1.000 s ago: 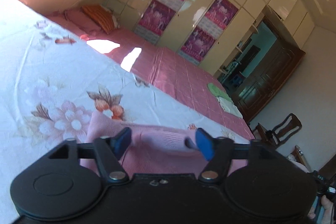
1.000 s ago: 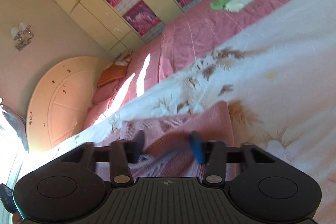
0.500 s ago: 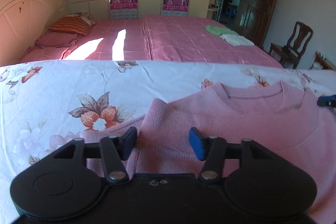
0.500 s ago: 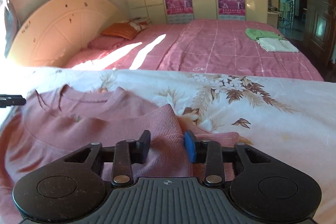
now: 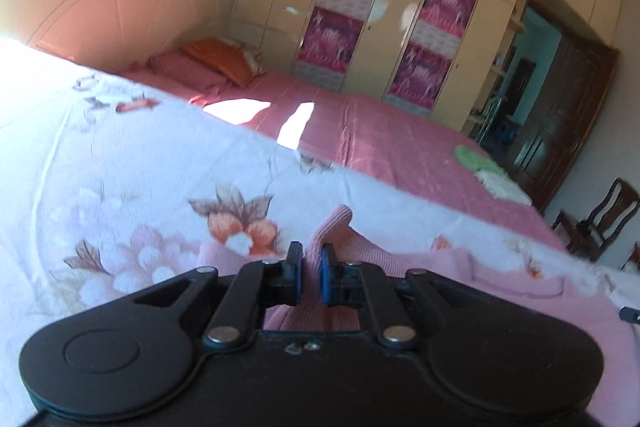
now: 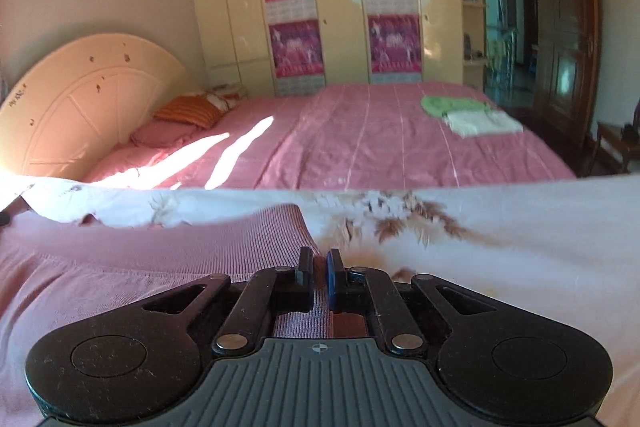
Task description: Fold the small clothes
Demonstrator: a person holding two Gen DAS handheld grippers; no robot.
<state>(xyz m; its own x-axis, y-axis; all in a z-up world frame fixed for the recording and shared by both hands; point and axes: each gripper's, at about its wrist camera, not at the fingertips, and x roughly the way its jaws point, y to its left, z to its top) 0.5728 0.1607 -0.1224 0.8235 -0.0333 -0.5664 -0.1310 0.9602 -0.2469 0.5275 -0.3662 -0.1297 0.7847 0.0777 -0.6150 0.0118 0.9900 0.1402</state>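
A pink knit sweater (image 5: 460, 267) lies on a white floral sheet (image 5: 140, 187). In the left wrist view my left gripper (image 5: 311, 259) has its jaws closing on a raised fold of the sweater's edge, and the pads pinch the fabric. In the right wrist view the sweater (image 6: 160, 259) spreads to the left over the floral sheet (image 6: 520, 235). My right gripper (image 6: 319, 263) is closing its jaws on the sweater's right edge, with knit fabric pressed between the pads.
Beyond the sheet is a second bed with a pink cover (image 6: 380, 139), carrying folded green cloth (image 6: 452, 105) and white cloth (image 6: 480, 123). An orange pillow (image 6: 188, 111) lies by the headboard (image 6: 88, 107). A wooden chair (image 5: 600, 219) stands at right.
Both grippers went from wide open to pinched on the sweater's edges. Both views rolled strongly, and the fabric at the left gripper now stands up in a fold.
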